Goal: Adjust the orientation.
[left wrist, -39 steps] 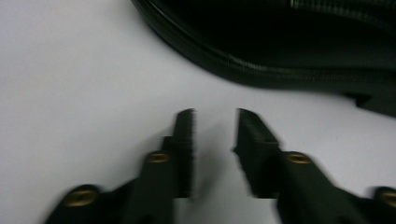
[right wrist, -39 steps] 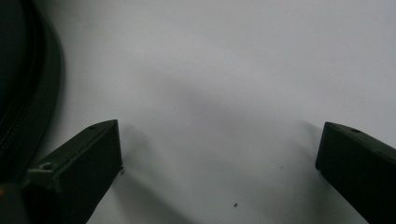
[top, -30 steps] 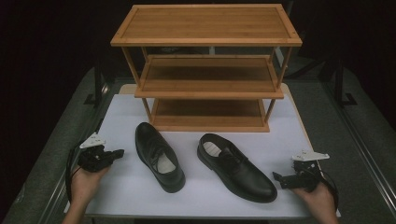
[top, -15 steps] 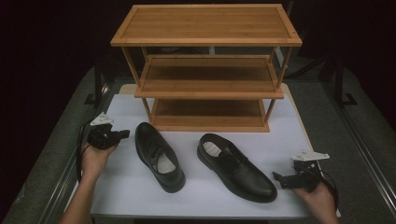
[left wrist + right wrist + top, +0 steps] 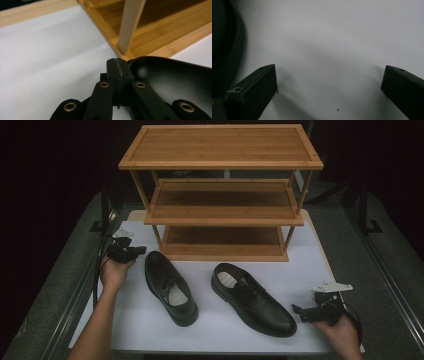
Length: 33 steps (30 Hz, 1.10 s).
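On the white table, the left shoe is lying lengthwise, toe pointing toward the person and heel toward the wooden rack. Just beside its heel, the left gripper is hovering with jaws pressed together, empty. Near the right shoe, the right gripper is resting with jaws spread apart.

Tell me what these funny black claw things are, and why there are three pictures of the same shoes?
Those claws are grippers, tools a person holds, one in each hand, to pinch things. One picture comes from a camera high above the table. The other two come from small cameras riding on the grippers, so they see very close up.

On the white table stands a wooden shoe rack with three shelves, all bare. In front of it lie two black shoes: the left shoe and the right shoe.

The left gripper is pinched shut, holding nothing, right beside the left shoe's end nearest the rack. The right gripper is open wide over the table, near the right shoe. Nothing is held.
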Each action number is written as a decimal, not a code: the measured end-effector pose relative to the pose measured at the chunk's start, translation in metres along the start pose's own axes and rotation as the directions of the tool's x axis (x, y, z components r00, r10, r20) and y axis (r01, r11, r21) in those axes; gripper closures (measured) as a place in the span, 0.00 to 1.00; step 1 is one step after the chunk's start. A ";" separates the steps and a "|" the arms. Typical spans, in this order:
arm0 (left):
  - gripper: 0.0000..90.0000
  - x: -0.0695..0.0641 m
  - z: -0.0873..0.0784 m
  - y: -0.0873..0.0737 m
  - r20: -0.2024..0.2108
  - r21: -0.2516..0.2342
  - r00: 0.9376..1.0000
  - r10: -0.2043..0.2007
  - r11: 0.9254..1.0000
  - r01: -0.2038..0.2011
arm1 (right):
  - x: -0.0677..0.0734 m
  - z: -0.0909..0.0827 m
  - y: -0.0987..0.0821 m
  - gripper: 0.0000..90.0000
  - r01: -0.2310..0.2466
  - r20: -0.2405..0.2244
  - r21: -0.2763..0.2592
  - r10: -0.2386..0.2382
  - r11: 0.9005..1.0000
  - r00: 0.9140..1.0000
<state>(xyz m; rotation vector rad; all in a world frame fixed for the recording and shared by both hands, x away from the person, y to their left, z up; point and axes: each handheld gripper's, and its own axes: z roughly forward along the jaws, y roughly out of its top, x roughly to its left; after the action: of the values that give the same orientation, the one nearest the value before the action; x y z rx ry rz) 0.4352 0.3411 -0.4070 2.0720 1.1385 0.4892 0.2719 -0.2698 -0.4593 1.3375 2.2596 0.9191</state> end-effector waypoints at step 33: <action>1.00 -0.045 0.009 -0.001 0.085 0.004 0.992 0.092 0.996 -0.092 | 0.000 0.000 0.000 0.00 0.000 0.000 0.000 0.000 1.000 1.000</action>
<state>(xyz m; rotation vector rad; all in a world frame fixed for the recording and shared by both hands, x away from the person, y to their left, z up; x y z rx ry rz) 0.4155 0.2997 -0.4138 2.1381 1.0006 0.4374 0.2718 -0.2699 -0.4593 1.3379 2.2591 0.9197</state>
